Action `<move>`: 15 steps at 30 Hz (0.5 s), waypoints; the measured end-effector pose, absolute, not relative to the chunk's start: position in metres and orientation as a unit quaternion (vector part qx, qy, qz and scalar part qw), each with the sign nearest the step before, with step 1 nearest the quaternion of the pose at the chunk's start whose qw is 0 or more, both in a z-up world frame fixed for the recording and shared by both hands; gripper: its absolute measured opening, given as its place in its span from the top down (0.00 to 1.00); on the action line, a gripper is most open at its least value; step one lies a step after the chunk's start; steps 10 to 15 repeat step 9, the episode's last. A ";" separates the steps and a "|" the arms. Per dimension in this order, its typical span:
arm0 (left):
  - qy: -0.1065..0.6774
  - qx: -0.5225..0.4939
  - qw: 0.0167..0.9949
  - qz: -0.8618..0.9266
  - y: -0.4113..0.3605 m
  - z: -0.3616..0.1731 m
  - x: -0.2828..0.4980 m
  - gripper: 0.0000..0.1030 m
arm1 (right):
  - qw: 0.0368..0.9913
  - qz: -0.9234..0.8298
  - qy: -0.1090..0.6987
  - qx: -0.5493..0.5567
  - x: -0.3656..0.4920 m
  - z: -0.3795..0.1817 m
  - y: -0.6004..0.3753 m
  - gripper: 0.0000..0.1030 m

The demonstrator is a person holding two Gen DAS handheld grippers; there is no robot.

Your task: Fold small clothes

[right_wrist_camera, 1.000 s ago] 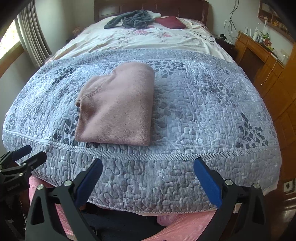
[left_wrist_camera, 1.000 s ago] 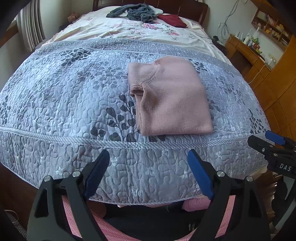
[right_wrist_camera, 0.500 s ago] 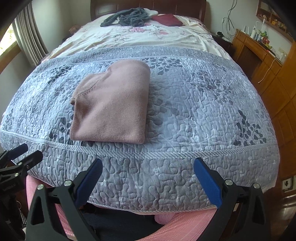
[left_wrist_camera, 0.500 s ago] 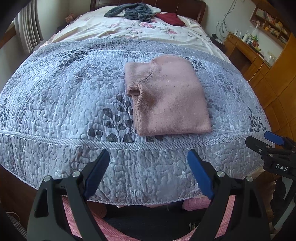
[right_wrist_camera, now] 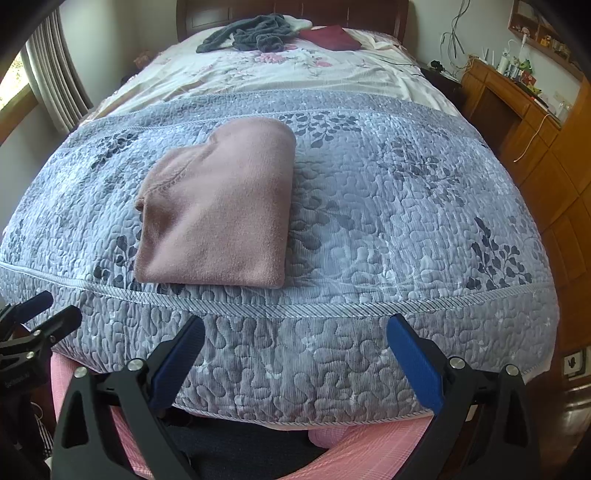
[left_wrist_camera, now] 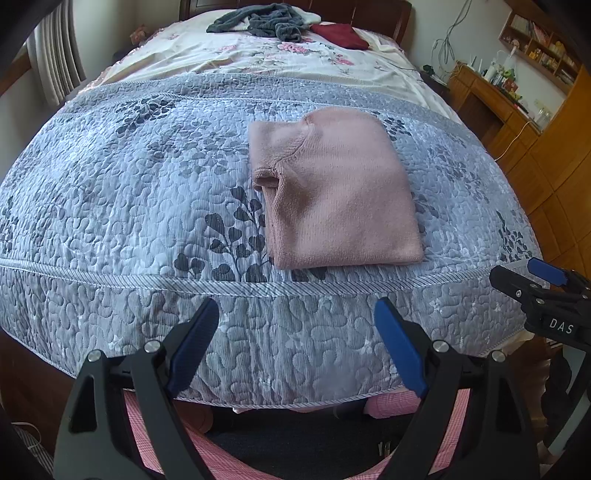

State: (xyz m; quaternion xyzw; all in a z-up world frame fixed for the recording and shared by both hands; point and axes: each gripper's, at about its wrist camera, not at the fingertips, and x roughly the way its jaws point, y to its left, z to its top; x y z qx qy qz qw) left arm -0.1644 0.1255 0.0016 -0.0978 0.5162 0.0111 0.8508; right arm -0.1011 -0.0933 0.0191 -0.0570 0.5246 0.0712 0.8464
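A pink knitted sweater lies folded into a neat rectangle on the grey quilted bedspread, near the foot edge of the bed. My left gripper is open and empty, held back off the foot of the bed, below and slightly left of the sweater. My right gripper is also open and empty, off the foot edge to the right of the sweater. Each gripper shows at the edge of the other's view: the right gripper, the left gripper.
At the head of the bed lie a grey crumpled garment and a dark red folded item on a floral sheet. Wooden furniture stands along the right side. Pink checked fabric is below the grippers.
Both grippers have drawn slightly back and up from the foot of the bed, staying open. The folded sweater has not moved.
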 end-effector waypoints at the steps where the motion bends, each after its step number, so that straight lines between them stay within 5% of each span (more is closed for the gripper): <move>1: 0.516 -0.098 0.851 0.011 0.125 0.002 -0.164 0.17 | 0.846 0.071 0.526 -0.056 -0.101 0.019 -0.093 0.04; 15: 0.516 -0.097 0.851 0.011 0.126 0.002 -0.163 0.17 | 0.842 0.069 0.533 -0.050 -0.099 0.018 -0.094 0.04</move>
